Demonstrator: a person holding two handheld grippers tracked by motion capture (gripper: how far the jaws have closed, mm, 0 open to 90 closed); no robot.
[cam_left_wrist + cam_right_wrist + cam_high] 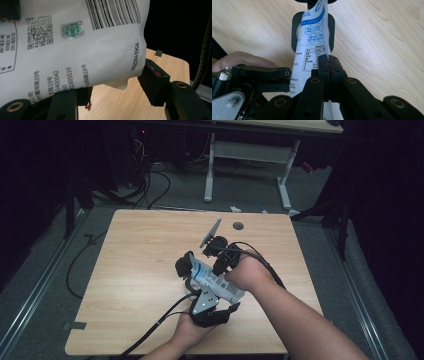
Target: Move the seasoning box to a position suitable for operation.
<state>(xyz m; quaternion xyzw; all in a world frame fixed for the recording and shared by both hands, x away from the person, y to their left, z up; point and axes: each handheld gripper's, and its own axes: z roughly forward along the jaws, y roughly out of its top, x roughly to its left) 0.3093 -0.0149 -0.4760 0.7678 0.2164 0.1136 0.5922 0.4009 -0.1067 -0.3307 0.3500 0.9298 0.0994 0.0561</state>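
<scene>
High view: a white printed pouch (pixel 216 281) is held above the worktop (pixel 130 270), slung between the two tools, with a black cup-like holder (pixel 184 266) at its far-left end.
Left tool: the left tool (pixel 207 312) is seen at the near edge, gripped by the left hand (pixel 189 329); the pouch lies just beyond it, away from the person.
Left tool state: in the left gripper view the jaws stand partly apart with the pouch (pixel 75 47) between them; the pouch's edge rests against the right pad (pixel 152 80), and a firm clamp cannot be told from there.
Right tool: the right tool (pixel 220 255) is carried by the right hand (pixel 248 272), on the far-right side of the pouch.
Right tool state: in the right gripper view the fingertips (pixel 329 65) are pressed together on the pouch's thin edge (pixel 313 45).
Long axis: the pouch runs diagonally, from the holder at far-left down to near-right.
Key relation: both tools meet the pouch from opposite sides, the right one nearer the middle, the left one at the near end.
Judgement: any pull or opening is likely to act across this axis.
</scene>
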